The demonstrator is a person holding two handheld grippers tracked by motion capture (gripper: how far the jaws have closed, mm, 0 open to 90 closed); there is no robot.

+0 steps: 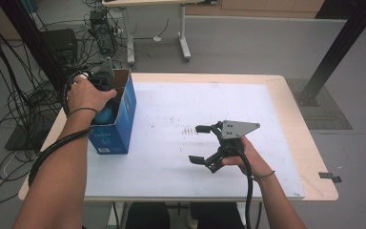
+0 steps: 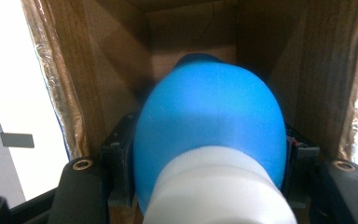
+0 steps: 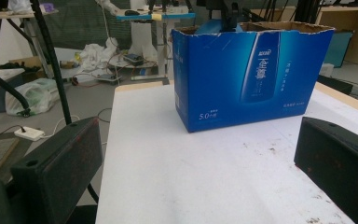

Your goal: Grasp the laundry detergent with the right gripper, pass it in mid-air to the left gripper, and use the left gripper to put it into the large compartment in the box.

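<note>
High view showed the left gripper (image 1: 106,81) lowered into the open top of a blue carton (image 1: 122,121) standing at the left side of the white worktop (image 1: 171,176). Left gripper view looked down into the carton's brown cardboard inside, where the jaws were clamped on either side of a blue rounded object (image 2: 209,126) with a white end (image 2: 216,186) nearest the camera. Well apart from the carton, the right gripper (image 1: 198,143) hovered over the middle of the worktop with its jaws spread wide and nothing between them. Right gripper view faced the carton's printed blue side (image 3: 251,74) across bare worktop.
</note>
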